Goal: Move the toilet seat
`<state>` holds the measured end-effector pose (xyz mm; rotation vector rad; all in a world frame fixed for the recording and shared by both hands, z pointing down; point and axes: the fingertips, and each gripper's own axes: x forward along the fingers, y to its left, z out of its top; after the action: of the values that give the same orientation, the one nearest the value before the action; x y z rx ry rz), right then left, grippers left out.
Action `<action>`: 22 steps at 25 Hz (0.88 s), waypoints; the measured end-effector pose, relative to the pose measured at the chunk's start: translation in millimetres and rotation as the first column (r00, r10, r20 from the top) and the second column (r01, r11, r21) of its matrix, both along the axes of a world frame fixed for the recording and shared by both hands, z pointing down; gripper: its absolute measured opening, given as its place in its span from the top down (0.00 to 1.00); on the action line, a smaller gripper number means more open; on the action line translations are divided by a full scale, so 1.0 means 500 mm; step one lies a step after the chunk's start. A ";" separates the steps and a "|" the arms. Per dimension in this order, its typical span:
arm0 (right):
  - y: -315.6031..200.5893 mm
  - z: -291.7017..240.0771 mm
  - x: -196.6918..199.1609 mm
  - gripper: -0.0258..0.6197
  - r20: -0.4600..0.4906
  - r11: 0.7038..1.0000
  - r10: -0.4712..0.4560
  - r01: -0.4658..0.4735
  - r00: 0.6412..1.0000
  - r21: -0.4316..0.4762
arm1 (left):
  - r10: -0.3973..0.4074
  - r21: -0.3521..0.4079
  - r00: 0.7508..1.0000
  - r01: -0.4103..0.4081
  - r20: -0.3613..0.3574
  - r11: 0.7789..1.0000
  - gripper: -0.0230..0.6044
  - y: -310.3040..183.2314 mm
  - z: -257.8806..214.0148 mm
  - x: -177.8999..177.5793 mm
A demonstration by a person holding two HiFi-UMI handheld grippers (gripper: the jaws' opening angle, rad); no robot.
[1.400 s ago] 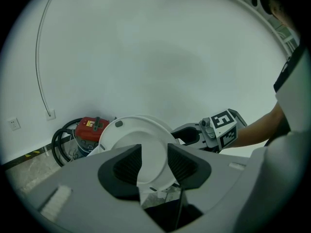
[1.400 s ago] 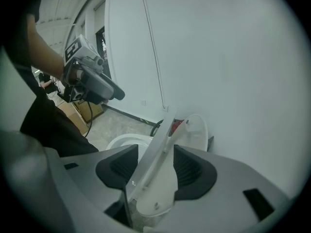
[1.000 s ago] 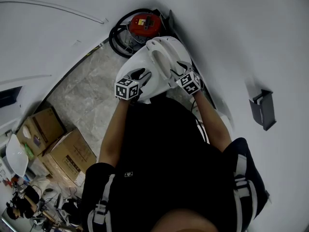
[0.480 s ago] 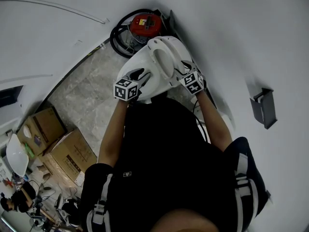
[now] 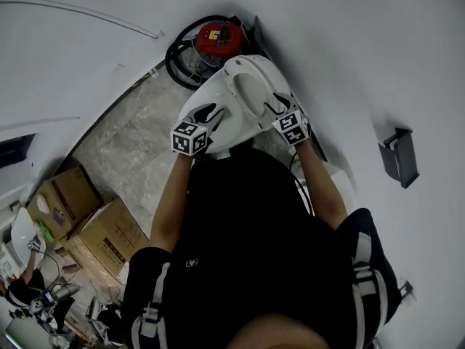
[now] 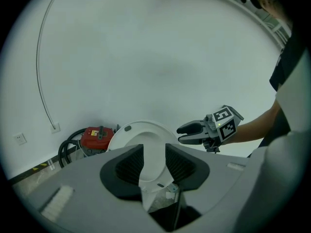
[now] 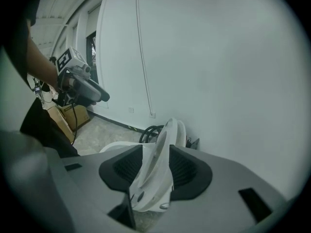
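Observation:
The white toilet seat (image 5: 245, 91) is tilted up off the bowl (image 5: 203, 115), with its lid (image 7: 181, 130) behind it near the wall. My left gripper (image 5: 211, 113) holds the seat's left rim (image 6: 146, 137), and its jaws are closing, pads against the rim. The right gripper (image 5: 275, 105) is on the right rim, where the seat (image 7: 156, 174) stands edge-on between its pads. Its jaws are closing too and touch the rim. In each gripper view the other gripper shows: the right gripper (image 6: 192, 132) and the left gripper (image 7: 99, 95).
A red vacuum (image 5: 218, 36) with a black hose sits behind the toilet by the wall. Cardboard boxes (image 5: 109, 231) stand on the tiled floor at the left. A grey holder (image 5: 398, 158) hangs on the wall at the right. The person's body fills the lower middle.
The seat has tipped a little further up toward the wall. The right gripper has shifted slightly right with it. The left gripper has hardly moved.

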<state>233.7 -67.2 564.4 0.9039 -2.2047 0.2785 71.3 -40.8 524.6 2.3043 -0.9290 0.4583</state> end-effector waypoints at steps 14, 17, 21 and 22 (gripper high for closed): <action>0.045 -0.032 -0.065 0.96 0.074 0.999 0.028 -0.026 0.997 -0.032 | -0.002 0.106 1.000 0.000 0.025 0.994 0.96 -0.001 -0.049 -0.075; 0.052 -0.043 -0.077 0.96 0.083 0.999 0.030 -0.029 0.996 -0.023 | 0.003 0.112 1.000 -0.006 0.029 0.994 0.96 0.003 -0.055 -0.088; 0.054 -0.052 -0.082 0.96 0.085 0.999 0.054 -0.053 0.995 -0.011 | 0.005 0.122 1.000 -0.008 0.031 0.993 0.96 0.005 -0.058 -0.105; 0.055 -0.055 -0.083 0.96 0.086 0.998 0.060 -0.060 0.995 -0.008 | 0.008 0.125 0.999 -0.012 0.033 0.992 0.96 0.006 -0.058 -0.109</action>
<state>192.1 -39.7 537.0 0.9730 -2.2567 0.3576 16.8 -37.7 495.5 2.4220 -0.9876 0.4541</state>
